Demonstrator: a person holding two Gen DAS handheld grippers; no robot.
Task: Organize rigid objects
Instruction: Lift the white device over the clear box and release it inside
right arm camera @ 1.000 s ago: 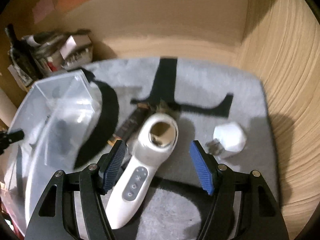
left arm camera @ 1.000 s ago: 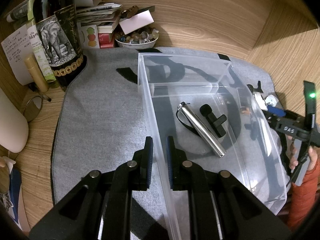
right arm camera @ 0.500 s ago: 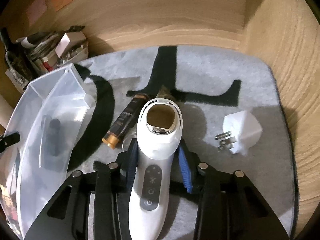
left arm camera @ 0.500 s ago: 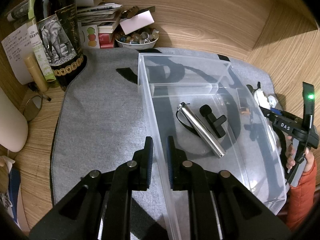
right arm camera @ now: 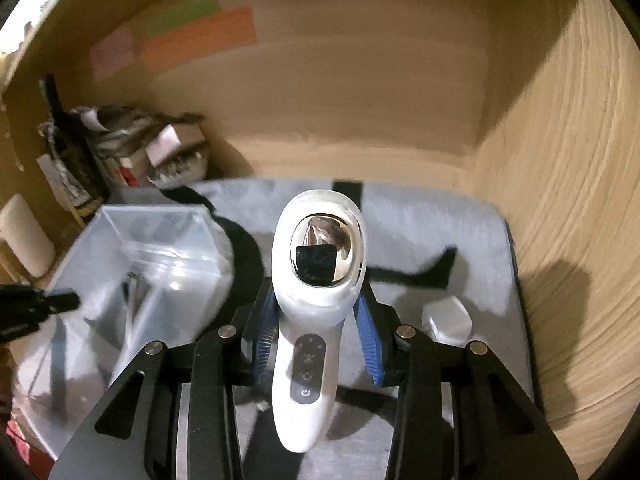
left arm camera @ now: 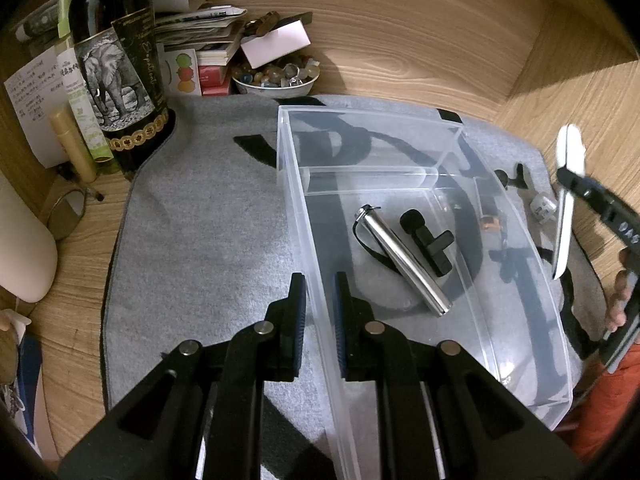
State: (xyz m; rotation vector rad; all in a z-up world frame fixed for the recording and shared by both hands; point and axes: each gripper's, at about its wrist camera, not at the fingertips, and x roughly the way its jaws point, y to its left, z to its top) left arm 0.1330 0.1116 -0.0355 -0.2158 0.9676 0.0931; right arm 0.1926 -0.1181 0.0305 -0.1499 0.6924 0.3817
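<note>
The right gripper (right arm camera: 316, 336) is lifted above the grey mat (right arm camera: 440, 216), clamping one white handheld massager with a chrome head (right arm camera: 316, 280) by its neck, long axis pointing forward. The left gripper (left arm camera: 318, 320) pinches the clear plastic bin's (left arm camera: 532, 264) near wall; inside lie one silver cylinder (left arm camera: 404, 260) and one black clip (left arm camera: 428, 242)

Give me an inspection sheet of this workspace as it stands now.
Surface: grey mat with black markings on a wooden desk.
Job's things: clear bin holds a metal cylinder and a black T-shaped part; white handheld device lifted; white plug adapter on the mat.
Clutter: elephant-label bottle, papers, bowl of stones.
Grippers: left gripper straddles the bin wall; right gripper clamps the device.
Cables: nothing seen.
Surroundings: wooden walls, sticky notes.
</note>
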